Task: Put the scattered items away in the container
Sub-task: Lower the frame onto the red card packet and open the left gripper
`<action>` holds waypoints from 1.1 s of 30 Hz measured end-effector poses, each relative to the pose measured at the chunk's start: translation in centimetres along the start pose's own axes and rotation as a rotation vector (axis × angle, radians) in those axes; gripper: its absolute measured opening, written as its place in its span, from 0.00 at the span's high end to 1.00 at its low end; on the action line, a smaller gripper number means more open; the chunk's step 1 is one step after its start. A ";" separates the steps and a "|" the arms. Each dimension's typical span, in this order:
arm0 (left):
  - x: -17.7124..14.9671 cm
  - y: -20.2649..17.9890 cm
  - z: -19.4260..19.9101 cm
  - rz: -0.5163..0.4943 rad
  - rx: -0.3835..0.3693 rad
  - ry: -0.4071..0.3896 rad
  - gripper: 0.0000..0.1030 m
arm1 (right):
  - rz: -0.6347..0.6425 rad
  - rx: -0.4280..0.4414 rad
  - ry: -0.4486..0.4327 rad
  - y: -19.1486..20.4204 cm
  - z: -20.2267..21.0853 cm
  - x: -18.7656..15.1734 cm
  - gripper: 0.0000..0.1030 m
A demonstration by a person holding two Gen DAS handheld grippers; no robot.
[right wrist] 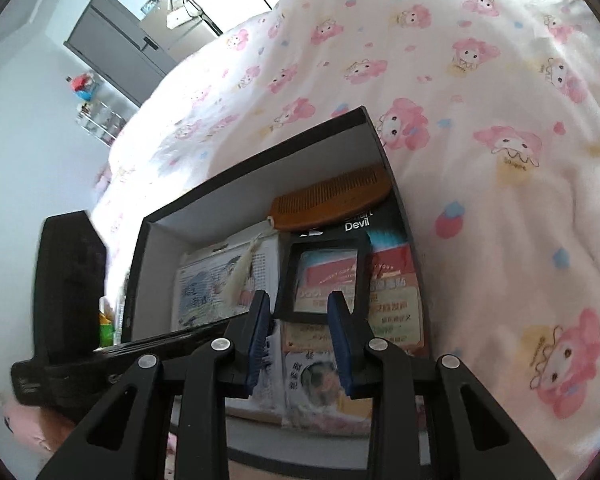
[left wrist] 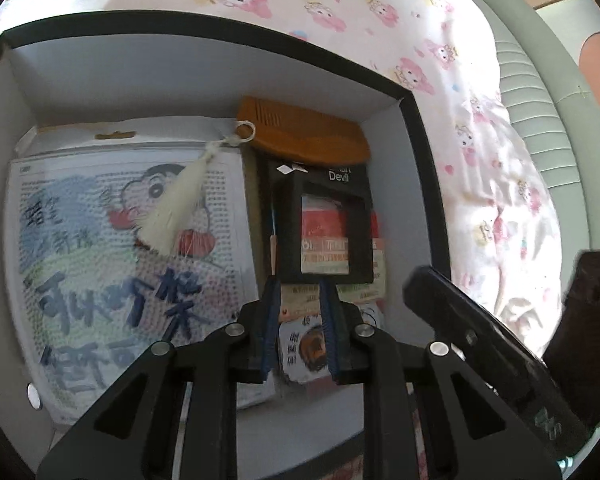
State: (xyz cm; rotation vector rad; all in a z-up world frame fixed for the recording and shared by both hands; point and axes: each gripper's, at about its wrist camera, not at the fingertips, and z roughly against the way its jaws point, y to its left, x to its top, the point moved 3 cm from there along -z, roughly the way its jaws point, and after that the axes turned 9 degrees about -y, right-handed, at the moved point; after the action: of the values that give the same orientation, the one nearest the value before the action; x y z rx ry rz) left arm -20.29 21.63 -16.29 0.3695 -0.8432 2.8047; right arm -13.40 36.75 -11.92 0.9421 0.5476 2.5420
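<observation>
black box rests on pink cartoon-print bedsheet.

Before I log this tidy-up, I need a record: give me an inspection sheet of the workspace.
Surface: bedsheet, white with pink cartoon print.
Job's things: black box holds wooden comb with tassel, bead picture, black frame, printed packets.
Clutter: nothing seen on the sheet.
Grippers: left gripper nearly shut, empty; right gripper parted, empty; both over the box.
Cables: nothing seen.
Surroundings: grey cabinet, wire rack beside the bed.
</observation>
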 end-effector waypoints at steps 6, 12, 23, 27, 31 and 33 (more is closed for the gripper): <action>1.8 -1.2 -2.0 0.031 -0.053 -0.004 0.84 | 0.011 -0.066 0.016 -0.3 -1.0 -0.3 0.73; 2.3 0.0 -1.0 0.066 -0.064 -0.044 0.84 | 0.030 -0.093 0.037 -0.4 -1.5 -0.5 0.73; 2.8 -1.9 -3.0 0.090 -0.144 -0.017 0.82 | 0.058 -0.116 0.022 -0.5 -2.0 -0.5 0.74; 1.8 -1.3 -1.4 0.085 -0.148 -0.027 0.82 | 0.036 -0.099 0.021 -0.8 -1.4 -0.5 0.74; 0.9 -1.3 -1.0 0.058 -0.140 -0.002 0.82 | 0.045 -0.127 0.008 -0.5 -0.7 -0.5 0.74; 0.5 -1.3 -1.0 0.046 -0.122 0.009 0.83 | 0.067 -0.148 0.030 0.1 -1.1 -0.8 0.74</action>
State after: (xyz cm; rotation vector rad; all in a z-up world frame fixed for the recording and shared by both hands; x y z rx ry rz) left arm -20.64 23.28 -16.25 0.3228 -1.0272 2.7770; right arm -13.57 36.02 -13.06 0.8843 0.3357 2.6179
